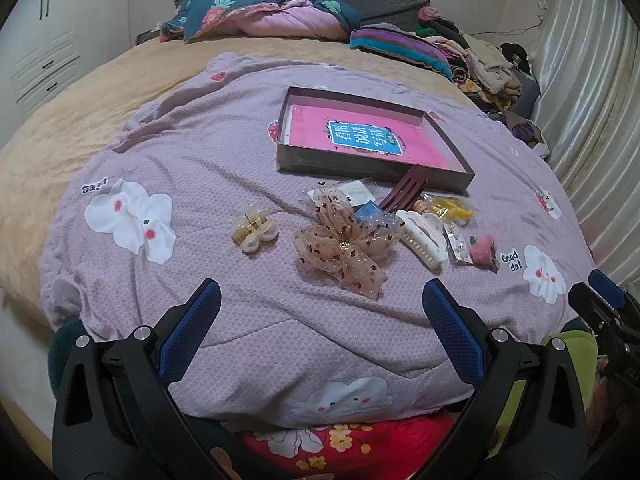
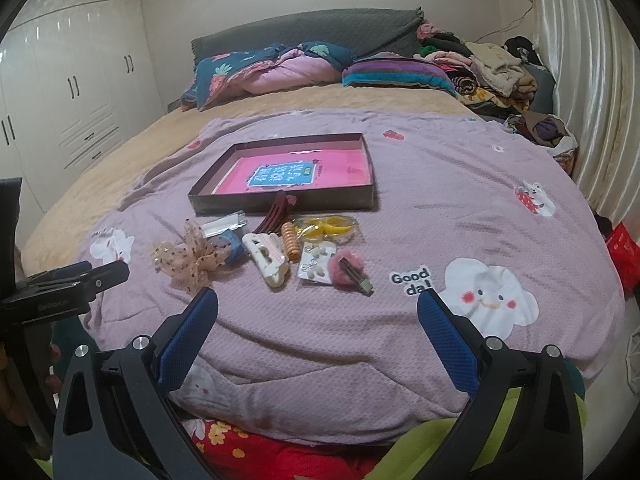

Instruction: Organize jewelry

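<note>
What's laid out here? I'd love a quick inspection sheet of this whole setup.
Surface: lilac quilt with cloud prints, spread over a tan bedspread.
Job's things: shallow box holding a pink book; before it a mesh bow, white claw clip, dark comb, yellow clips in a bag, pink pom clip, earring card; a pearl claw clip lies apart to the left.
Clutter: bedding and clothes piled at the headboard.
Grippers: left gripper and right gripper, jaws wide, holding nothing.
Cables: a thin wire on the far wall.
Surroundings: wardrobe, curtain.
</note>
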`<state>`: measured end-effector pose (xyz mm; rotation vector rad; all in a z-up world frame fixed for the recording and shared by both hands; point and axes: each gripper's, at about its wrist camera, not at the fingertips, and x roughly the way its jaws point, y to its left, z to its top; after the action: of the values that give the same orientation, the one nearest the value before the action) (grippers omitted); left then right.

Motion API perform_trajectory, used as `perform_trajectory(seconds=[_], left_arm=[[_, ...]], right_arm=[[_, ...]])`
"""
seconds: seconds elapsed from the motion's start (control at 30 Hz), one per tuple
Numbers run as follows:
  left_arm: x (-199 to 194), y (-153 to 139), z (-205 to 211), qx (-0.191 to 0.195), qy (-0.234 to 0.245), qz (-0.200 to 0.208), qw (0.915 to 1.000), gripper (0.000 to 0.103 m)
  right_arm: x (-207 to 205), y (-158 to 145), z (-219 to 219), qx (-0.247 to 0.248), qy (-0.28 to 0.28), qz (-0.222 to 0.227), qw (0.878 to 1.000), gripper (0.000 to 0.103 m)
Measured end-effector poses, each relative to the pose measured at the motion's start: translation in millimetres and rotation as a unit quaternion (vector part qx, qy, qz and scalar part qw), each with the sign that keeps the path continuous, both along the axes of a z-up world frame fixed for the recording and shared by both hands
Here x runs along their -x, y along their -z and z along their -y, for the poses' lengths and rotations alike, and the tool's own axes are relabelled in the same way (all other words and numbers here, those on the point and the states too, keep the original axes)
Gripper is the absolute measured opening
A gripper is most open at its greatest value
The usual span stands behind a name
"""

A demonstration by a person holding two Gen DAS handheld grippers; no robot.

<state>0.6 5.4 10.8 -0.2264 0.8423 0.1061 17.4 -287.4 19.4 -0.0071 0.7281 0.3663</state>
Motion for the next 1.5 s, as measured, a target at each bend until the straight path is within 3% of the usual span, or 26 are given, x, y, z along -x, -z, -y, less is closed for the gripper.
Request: perform_trajectory(seconds=[0.37,0.57,0.77,1.1,1.17,1.23,1.33,1.37,1.47,1.5], left_arm=[[-22,1,6,0.017,0.017,0.002,0.9997,0.095],[-46,16,-5,0.058,0.022,-0.017,0.9979,0.095],[-69,39,-5,0.059,0.044,-0.047,0.9962,0.095],[-101,60,15,0.017,0.105,-0.071,0.9918,0.094],[-104,65,19,0.006,0.111,-0.076,0.9909,0.089],[-107,70,20,0.002,0.114,-0.083,0.99,0.074],[-109,78,19,0.003,0.114,-0.094,0.989,0.06],[-109,80,18,0.002,0.114,-0.095,0.9889,0.057],[-107,82,17,0.0,0.121,-0.098,0.9879,0.046],[-106,82,16,0.0,0.122,-0.098,0.9877,0.04]], right_arm=[[-15,0,14,-0.001,0.016,0.002,1.0,0.099],[-31,3,17,0.006,0.021,-0.003,1.0,0.099],[-52,15,19,0.014,0.013,-0.017,1.0,0.099],[-93,58,9,0.034,-0.013,-0.074,0.997,0.099],[-100,65,6,0.027,-0.019,-0.085,0.996,0.099],[-107,71,5,0.018,-0.022,-0.09,0.996,0.099],[-118,80,-1,0.022,-0.033,-0.102,0.994,0.096],[-121,83,-2,0.026,-0.036,-0.104,0.994,0.083],[-128,91,-7,0.035,-0.051,-0.113,0.992,0.074],[-131,94,-9,0.04,-0.051,-0.114,0.991,0.066]])
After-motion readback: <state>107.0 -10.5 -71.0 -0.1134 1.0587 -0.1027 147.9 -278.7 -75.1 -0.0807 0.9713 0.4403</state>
